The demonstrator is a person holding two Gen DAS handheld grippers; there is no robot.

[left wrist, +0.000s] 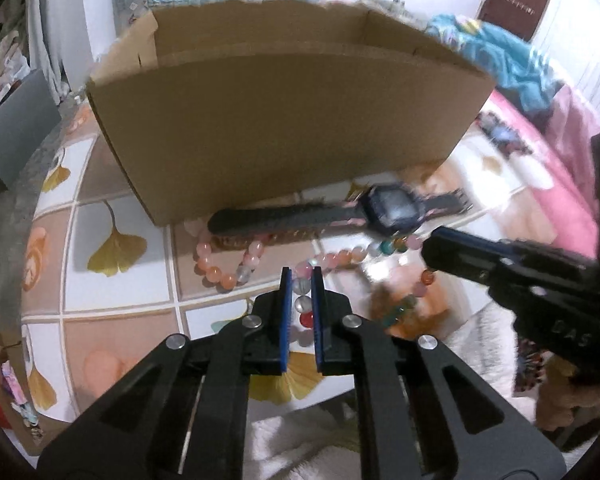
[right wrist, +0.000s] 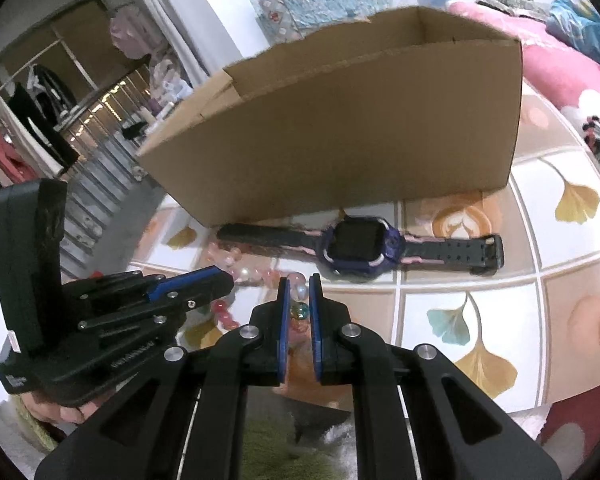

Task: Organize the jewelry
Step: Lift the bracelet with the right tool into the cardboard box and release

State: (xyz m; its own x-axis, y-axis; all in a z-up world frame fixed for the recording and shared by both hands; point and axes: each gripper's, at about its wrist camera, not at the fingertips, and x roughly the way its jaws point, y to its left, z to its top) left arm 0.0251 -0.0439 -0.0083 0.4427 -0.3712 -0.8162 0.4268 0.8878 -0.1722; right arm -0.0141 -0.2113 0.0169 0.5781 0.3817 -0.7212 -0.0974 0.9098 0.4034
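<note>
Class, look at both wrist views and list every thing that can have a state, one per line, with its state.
Cardboard box: open at the top, upright on the table.
Watch: lying flat in front of the box, strap unbuckled, screen dark.
Bead bracelet: on the table, a stretch between the left jaws.
Left gripper: shut on the beads.
Right gripper: shut on the beads.

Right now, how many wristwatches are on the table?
1: the purple smartwatch lies flat before the cardboard box, beyond the bead strands. More may be hidden inside the box.
</note>
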